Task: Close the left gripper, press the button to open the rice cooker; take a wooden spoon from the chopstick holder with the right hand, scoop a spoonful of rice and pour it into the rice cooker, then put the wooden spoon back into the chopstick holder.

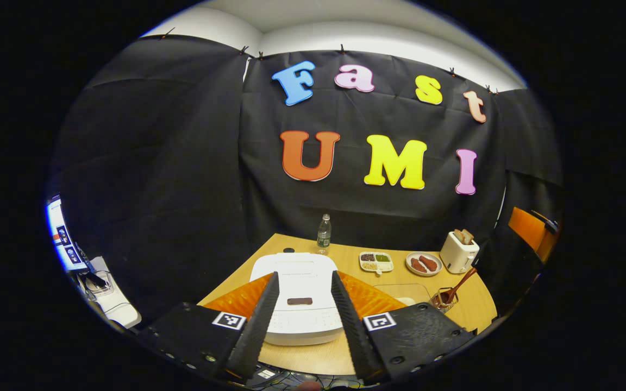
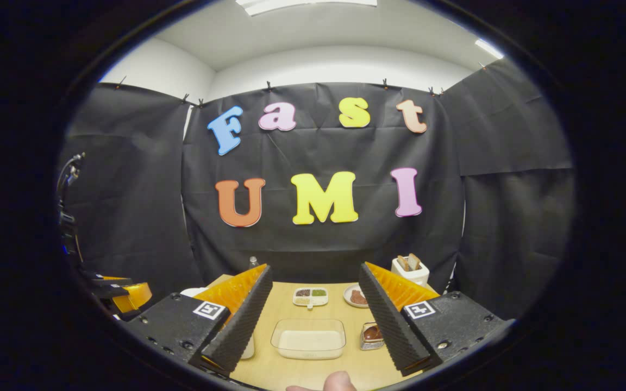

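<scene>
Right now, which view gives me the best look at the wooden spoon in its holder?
The left gripper view. There the wooden spoon leans up out of the holder at the table's right, handle fully visible. In the right gripper view the holder sits low beside the right claw's finger, and the spoon's handle is hidden behind it.

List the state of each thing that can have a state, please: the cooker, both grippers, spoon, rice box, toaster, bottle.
Rice cooker: lid closed.
Left gripper: open, above the cooker.
Right gripper: open, holding nothing.
Wooden spoon: standing tilted in the chopstick holder.
Rice container: uncovered, rice inside.
Toaster: bread in the slots.
Bottle: upright, cap on.
</scene>
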Demonstrator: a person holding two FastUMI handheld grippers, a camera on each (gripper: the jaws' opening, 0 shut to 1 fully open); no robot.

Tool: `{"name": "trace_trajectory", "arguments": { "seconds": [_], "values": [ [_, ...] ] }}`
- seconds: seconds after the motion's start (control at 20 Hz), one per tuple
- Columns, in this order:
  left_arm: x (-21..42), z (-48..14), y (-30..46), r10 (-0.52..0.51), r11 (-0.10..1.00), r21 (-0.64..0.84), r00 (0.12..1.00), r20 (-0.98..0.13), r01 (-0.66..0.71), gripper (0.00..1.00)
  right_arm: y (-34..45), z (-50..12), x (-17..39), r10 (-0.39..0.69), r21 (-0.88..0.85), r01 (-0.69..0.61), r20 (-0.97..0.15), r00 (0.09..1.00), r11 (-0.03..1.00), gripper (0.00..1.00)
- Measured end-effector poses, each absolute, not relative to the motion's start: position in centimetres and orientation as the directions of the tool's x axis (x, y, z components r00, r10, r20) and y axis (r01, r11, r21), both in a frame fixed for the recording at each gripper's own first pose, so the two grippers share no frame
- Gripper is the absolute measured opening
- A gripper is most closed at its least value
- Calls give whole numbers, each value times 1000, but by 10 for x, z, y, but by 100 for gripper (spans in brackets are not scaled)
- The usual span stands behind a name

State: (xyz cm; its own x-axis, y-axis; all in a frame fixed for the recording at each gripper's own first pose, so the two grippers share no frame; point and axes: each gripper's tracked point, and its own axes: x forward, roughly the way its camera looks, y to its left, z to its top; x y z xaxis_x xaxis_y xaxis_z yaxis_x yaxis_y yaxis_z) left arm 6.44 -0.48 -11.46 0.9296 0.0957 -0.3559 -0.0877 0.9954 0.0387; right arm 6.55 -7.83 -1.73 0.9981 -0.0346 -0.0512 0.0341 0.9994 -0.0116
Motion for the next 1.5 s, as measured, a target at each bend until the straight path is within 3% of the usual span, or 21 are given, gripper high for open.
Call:
{"name": "trace_trajectory", "arguments": {
  "seconds": [0.05,0.1,0.15,0.25,0.9,1.5],
  "values": [
    [71,-125,-1,115,993,48,914,-388,-105,46,-86,-20,72,-38,-9,37,-58,998,999,100],
    [77,-135,2,122,993,54,902,-415,-109,38,-93,-24,79,-42,-3,42,-65,997,999,100],
    [82,-142,3,126,992,57,889,-441,-112,20,-101,-28,86,-47,7,48,-75,996,999,100],
    [88,-160,1,103,995,40,855,-508,-96,1,-115,-35,98,-58,31,61,-91,994,998,100],
    [135,-255,13,23,975,-128,657,-754,-181,0,-183,-86,132,-98,51,110,-192,976,993,100],
    [137,-289,17,31,972,-117,607,-794,-202,0,-185,-117,141,-59,62,77,-252,966,995,100]
  ]
}}
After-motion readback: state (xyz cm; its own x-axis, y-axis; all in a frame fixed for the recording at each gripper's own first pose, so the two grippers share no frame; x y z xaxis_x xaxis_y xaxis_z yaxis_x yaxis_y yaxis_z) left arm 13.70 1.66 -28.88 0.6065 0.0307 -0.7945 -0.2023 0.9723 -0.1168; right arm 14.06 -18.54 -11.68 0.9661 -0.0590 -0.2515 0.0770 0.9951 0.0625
